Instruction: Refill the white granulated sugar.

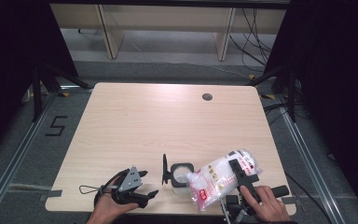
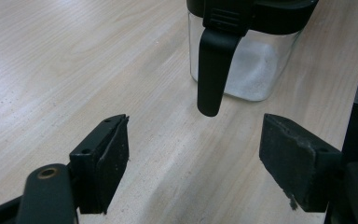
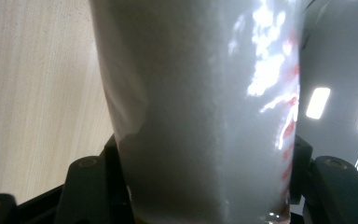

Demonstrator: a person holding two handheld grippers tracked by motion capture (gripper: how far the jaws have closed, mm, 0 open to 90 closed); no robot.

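The right gripper [image 1: 240,173] has its fingers clamped on a clear plastic bag [image 1: 219,177] of white granules with red print, holding it above the bench's [image 1: 158,121] near edge toward the right corner, the bag's lower end tipped toward a small clear jar [image 1: 181,176]. The jar stands near the middle of that near edge with its black flip lid [image 1: 165,170] swung open on the left side. The left gripper [image 1: 137,189] rests by the near-left corner, fingers spread wide with nothing between them, aimed at the jar but apart from it.

The work looks like refilling the jar from the bag. The risks, as I judge them: the jar's mouth is narrow beside the bag, so a tilt begun before the bag's opening sits over the rim would spill granules across the bench – and the jar is unsteadied, so a nudge from the sagging bag could shove or tip it. A soft bag held mid-body may also slump and pour unevenly.

The left gripper view shows white granules already in the jar's bottom [image 2: 256,70] and the lid [image 2: 213,70] hanging down – the high view cannot resolve either. The right gripper view shows the bag [image 3: 205,116] bulging between the 2 fingers, confirming the hold; whether the bag is cut open I cannot tell.
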